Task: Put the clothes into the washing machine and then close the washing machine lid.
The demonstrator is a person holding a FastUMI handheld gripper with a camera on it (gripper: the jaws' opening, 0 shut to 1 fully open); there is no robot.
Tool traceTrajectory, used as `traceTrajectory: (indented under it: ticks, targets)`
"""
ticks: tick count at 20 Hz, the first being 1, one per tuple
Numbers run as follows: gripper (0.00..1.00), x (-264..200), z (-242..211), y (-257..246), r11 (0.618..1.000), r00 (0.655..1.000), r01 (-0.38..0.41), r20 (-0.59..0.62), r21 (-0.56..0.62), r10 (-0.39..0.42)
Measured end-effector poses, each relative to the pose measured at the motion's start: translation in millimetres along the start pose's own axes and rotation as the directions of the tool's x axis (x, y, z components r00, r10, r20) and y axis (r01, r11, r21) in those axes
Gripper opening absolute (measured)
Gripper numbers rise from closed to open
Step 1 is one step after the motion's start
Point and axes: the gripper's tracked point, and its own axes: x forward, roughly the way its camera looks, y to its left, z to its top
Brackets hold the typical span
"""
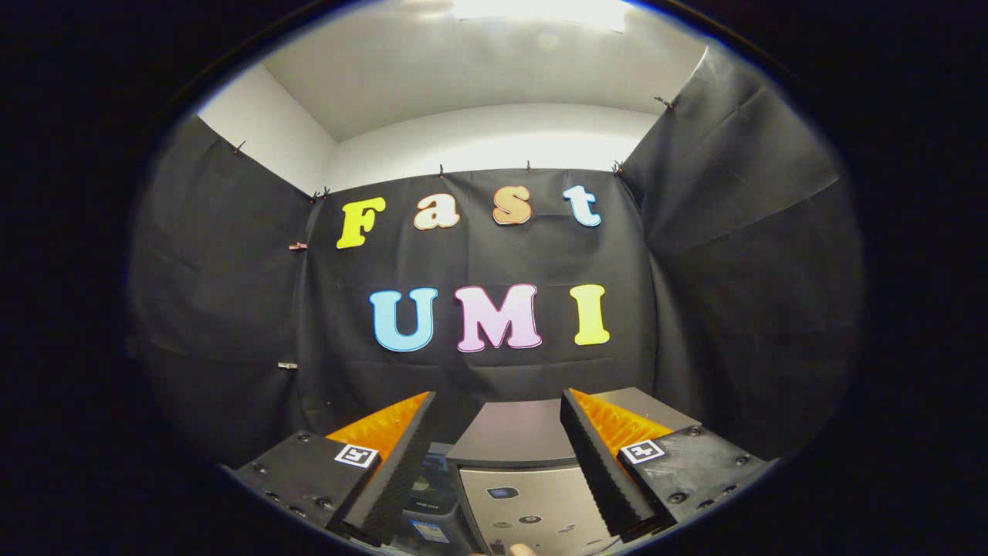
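Your gripper (498,455) has its fingers spread wide, with nothing held between them and nothing touching either one. Between and below the fingers you see the washing machine (532,502), its grey front panel facing you, and its lid (513,432) lying flat and closed on top, just ahead of the fingertips. A small dark unit (428,494) stands just beside the machine, under your left finger. Beyond the fingers hangs the black cloth wall (478,371).
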Motion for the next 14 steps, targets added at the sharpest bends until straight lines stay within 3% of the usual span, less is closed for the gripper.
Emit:
traceTrajectory:
  ticks: [14]
  targets:
    - [0.98,4.1,-1.3,7.5,1.0,1.0,-0.016,-0.002,-0.027,0.016]
